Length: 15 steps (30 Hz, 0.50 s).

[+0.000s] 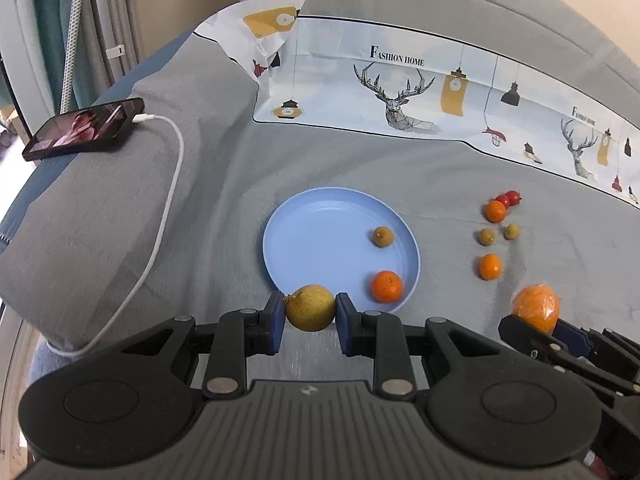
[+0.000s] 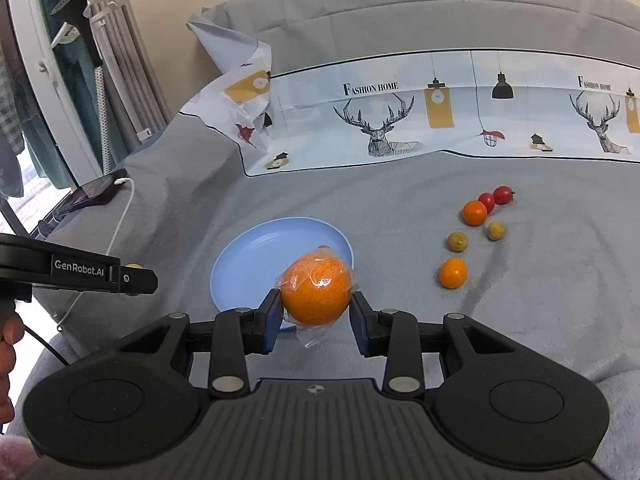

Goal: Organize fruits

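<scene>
Two fruits near the round pale-blue plastic plate (image 1: pixel 280 236), the collecting point on a grey-blanketed bed: the left hand-held gripper (image 1: pixel 310 312) is clenched on a yellow-brown round fruit (image 1: pixel 310 309) at the plate's near rim; the right hand-held gripper (image 2: pixel 316 308) grasps a large film-wrapped orange (image 2: pixel 316 290) just above that rim, both apparently bound for the plate; a small mandarin (image 1: pixel 386 287) and a small brown fruit (image 1: pixel 383 236) already lie inside; loose mandarins, brown fruits and red cherry tomatoes (image 2: pixel 496 198) wait beyond the plate's right
</scene>
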### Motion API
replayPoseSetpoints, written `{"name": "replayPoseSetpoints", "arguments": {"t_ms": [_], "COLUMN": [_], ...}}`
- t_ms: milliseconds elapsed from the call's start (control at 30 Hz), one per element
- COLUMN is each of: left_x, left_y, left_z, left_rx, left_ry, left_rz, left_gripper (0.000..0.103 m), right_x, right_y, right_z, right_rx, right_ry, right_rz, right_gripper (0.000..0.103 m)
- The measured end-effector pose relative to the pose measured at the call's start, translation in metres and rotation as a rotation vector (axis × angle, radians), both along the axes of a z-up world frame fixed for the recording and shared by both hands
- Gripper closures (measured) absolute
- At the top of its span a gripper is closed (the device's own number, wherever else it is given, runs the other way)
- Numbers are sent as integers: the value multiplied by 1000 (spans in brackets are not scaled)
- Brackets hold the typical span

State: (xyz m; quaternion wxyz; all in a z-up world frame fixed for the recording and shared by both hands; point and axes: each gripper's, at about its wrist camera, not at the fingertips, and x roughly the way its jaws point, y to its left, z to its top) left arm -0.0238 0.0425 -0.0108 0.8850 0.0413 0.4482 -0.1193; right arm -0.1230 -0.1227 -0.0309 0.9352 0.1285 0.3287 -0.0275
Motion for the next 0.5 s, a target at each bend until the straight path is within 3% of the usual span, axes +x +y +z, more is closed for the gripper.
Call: {"name": "replayPoseSetpoints", "arguments": {"t_ms": [500], "left_x": [47], "left_y": [-12], "left_z": [-21], "left_rx": [17], "left_ry": [48], "left_rz": [21], "left_gripper": [73], "right_x": [50], "right_y": [2], "right_z": [-21], "right_rx": [9], "right_ry": [60], "right_rz": [37], "right_gripper": [65]}}
